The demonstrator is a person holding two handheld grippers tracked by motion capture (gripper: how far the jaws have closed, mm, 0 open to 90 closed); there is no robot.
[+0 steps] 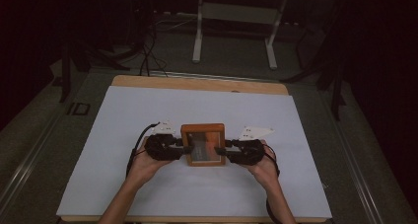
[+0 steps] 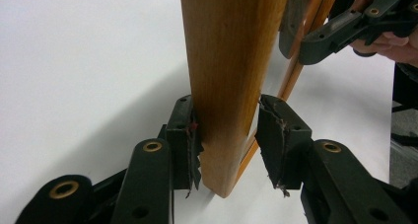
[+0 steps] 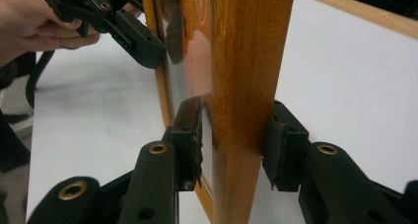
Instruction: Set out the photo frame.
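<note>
- High view: wooden picture frame [image 1: 202,144] upright mid-counter [image 1: 148,115], gripped on both side rails for balance.
- Left gripper view: left tongs [image 2: 226,140] straddling the rail, one pad touching, other slightly clear; grip unclear.
- Right gripper view: right tongs [image 3: 235,145] clenched on the opposite rail, steadying it.

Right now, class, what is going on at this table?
A person holds a pair of black tongs in each hand and grips a rectangular wooden picture frame with a glossy front from both sides over a white sheet on the table. The left tongs bracket its left edge, though one pad stands slightly off the wood. The right tongs clamp its right edge. In the gripper views the frame stands upright.
</note>
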